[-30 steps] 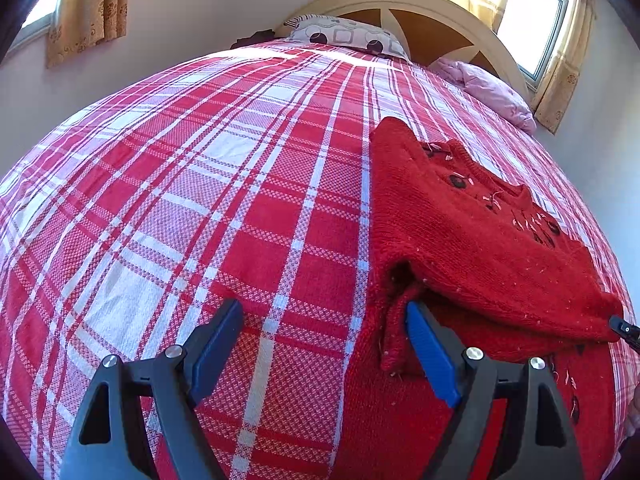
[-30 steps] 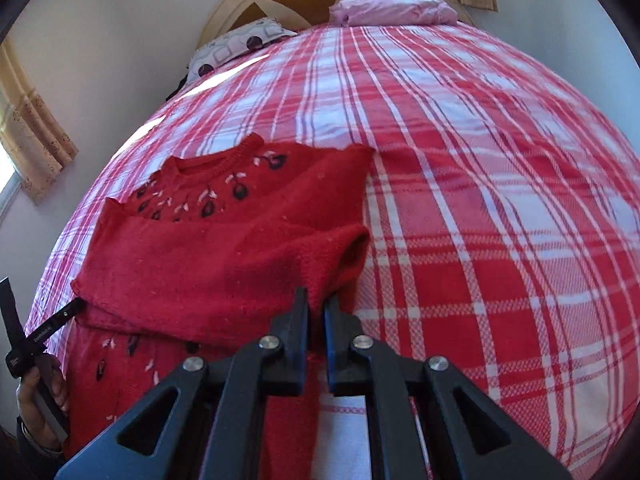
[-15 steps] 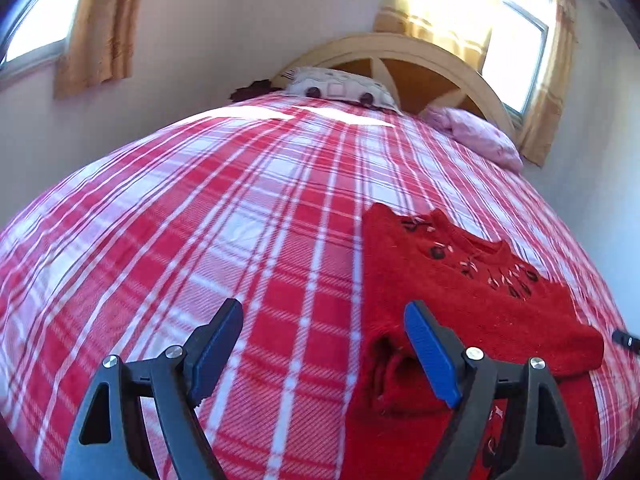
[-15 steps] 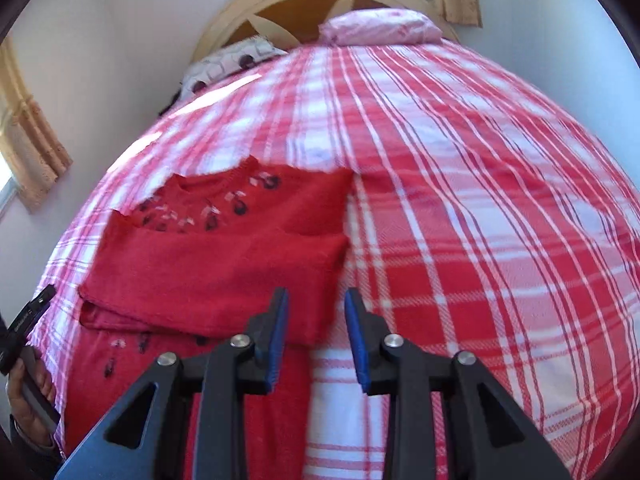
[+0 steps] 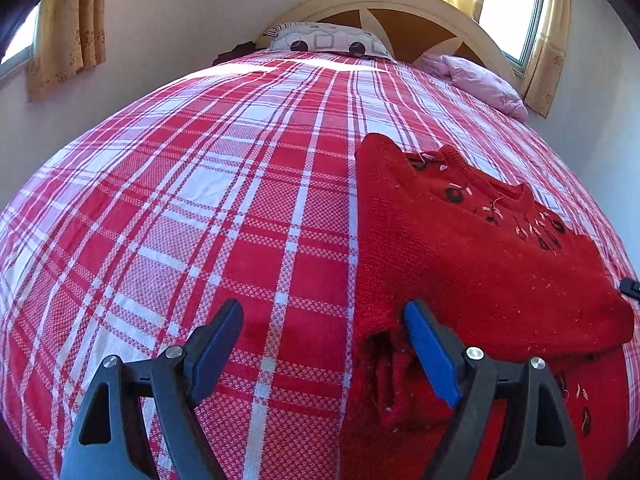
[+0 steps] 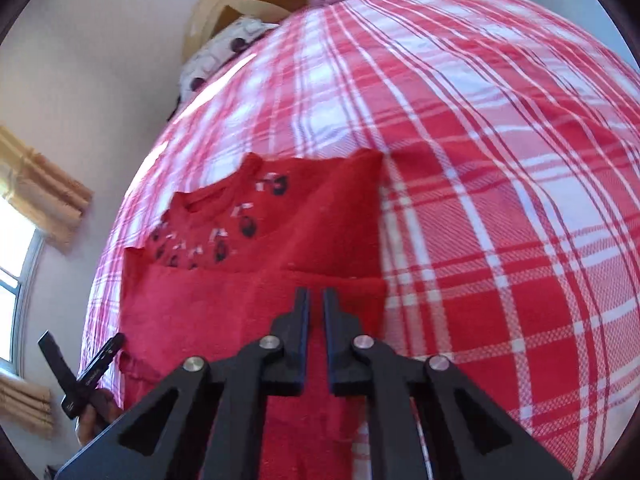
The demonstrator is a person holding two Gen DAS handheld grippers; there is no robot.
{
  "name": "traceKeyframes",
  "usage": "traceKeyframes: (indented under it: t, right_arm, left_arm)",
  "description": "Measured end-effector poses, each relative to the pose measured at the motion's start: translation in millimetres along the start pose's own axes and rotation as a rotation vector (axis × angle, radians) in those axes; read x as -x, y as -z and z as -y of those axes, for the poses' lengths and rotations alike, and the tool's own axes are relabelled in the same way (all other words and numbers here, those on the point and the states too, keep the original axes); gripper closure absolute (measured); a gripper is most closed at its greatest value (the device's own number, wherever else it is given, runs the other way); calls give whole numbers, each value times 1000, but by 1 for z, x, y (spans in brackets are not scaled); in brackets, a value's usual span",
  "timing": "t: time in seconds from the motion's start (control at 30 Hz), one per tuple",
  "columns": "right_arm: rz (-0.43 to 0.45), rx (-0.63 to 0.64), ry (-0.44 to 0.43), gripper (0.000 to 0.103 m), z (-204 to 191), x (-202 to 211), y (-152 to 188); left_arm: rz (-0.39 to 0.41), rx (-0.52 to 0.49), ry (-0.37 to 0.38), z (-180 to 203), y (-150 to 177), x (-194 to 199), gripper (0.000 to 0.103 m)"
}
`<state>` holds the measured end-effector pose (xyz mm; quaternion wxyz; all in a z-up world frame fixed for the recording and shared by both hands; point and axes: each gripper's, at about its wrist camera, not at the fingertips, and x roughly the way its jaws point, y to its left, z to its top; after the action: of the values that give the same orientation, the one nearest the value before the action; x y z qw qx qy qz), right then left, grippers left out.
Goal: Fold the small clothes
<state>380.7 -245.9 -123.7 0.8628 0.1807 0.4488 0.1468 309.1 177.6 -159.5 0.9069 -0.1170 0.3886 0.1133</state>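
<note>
A small red knitted sweater with dark embroidered motifs near the collar lies on the plaid bed, both sleeves folded across its body. My left gripper is open and empty, hovering at the sweater's left edge by the folded sleeve cuff. In the right wrist view the sweater lies below and ahead. My right gripper hovers above its folded sleeve with the jaws nearly together and nothing between them. The left gripper's tip shows at the sweater's far side.
The bed has a red and white plaid cover. A patterned pillow and a pink pillow lie by the cream headboard. Curtained windows flank the bed.
My right gripper let go of the folded sleeve, opened, lifted away, then closed almost fully. My left gripper stayed open and shifted slightly by the sweater's left edge.
</note>
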Motion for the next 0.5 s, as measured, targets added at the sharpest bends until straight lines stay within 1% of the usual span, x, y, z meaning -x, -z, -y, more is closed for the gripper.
traceKeyframes:
  t: [0.1, 0.2, 0.23, 0.3, 0.33, 0.37, 0.4, 0.43, 0.47, 0.5]
  right_arm:
    - [75, 54, 51, 97, -18, 14, 2]
    - [146, 98, 151, 97, -27, 19, -2]
    - [149, 99, 155, 94, -27, 19, -4]
    - [135, 95, 127, 90, -24, 15, -5]
    - [122, 89, 120, 61, -24, 13, -3]
    - [123, 86, 114, 20, -23, 13, -1]
    - [135, 88, 112, 15, -23, 14, 1]
    - [138, 118, 142, 26, -27, 14, 4]
    - [106, 153, 205, 47, -29, 9, 6]
    - [91, 159, 237, 50, -28, 7, 6]
  left_arm:
    - [26, -12, -29, 3, 1, 6, 20]
    - [36, 17, -63, -3, 1, 6, 20]
    - [30, 39, -72, -7, 1, 5, 20]
    - [6, 80, -68, -17, 2, 0, 20]
    - [-6, 94, -64, -20, 2, -2, 20]
    - [-13, 99, -62, -20, 2, -4, 20]
    - [-12, 97, -66, -20, 3, -4, 20]
    - [-9, 89, -72, -18, 3, -3, 20]
    - [-8, 78, -78, -15, 3, -3, 20]
    - [-8, 74, -80, -14, 3, -3, 20]
